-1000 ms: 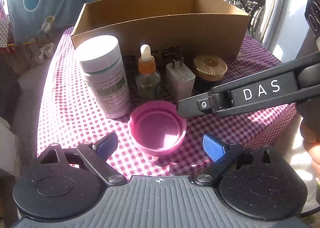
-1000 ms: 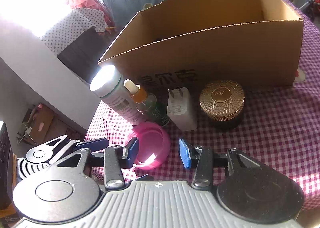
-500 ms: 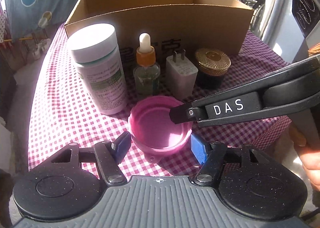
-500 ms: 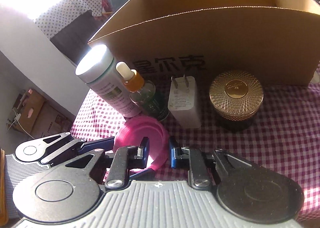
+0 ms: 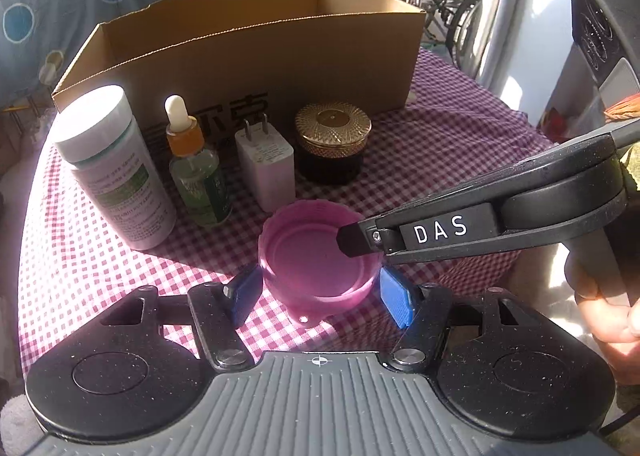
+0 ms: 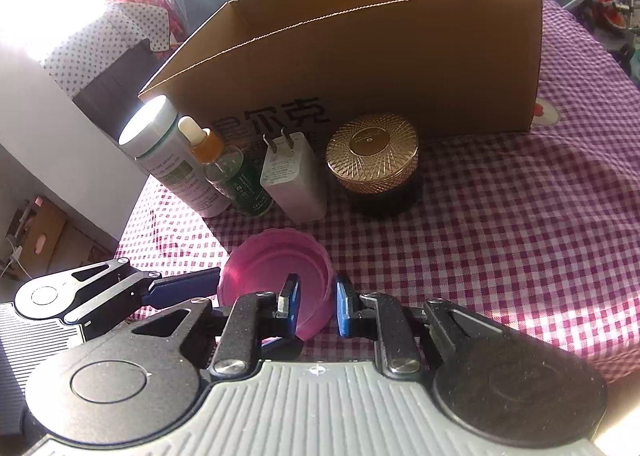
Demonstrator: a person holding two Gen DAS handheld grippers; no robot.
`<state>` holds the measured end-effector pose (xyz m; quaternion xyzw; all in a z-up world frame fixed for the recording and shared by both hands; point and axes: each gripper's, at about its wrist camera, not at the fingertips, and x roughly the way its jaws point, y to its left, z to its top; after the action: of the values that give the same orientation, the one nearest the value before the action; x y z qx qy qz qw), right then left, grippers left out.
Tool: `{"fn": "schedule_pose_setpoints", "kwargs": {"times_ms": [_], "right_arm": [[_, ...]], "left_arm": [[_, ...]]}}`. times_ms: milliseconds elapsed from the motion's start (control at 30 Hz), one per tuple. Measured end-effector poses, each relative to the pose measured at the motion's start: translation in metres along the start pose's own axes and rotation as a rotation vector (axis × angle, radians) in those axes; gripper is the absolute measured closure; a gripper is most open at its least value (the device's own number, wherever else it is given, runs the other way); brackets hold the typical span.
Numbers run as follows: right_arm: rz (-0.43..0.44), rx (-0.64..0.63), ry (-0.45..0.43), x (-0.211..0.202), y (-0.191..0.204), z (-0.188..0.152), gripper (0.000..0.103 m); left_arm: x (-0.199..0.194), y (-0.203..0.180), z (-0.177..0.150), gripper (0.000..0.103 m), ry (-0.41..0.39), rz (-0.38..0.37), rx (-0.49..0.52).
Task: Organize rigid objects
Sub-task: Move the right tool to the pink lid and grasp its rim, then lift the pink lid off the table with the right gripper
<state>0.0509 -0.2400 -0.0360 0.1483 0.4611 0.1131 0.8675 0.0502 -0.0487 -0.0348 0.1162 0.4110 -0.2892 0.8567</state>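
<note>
Pink cap (image 5: 316,260) sits open side up on the checked tabletop (image 5: 440,152), near edge, at 6 o'clock from the white charger (image 5: 266,166). Left hand-held gripper (image 5: 318,294) clamped across the cap's outer sides. Right hand-held gripper (image 6: 316,306) pinched together on the cap's rim wall, one pad inside, one outside. Cardboard box (image 5: 256,56) at 12 o'clock behind the row of bottles and jar.
</note>
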Motion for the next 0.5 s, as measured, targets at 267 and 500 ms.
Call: {"fn": "schedule_pose_setpoints", "kwargs": {"times_ms": [267, 500], "right_arm": [[-0.019, 0.017, -0.037, -0.012, -0.017, -0.001, 0.083], [-0.009, 0.045, -0.022, -0.011, -0.025, -0.006, 0.083]], "left_arm": [[0.011, -0.015, 0.008, 0.038, 0.017, -0.011, 0.039], [0.018, -0.022, 0.011, 0.033, 0.037, -0.003, 0.062]]}}
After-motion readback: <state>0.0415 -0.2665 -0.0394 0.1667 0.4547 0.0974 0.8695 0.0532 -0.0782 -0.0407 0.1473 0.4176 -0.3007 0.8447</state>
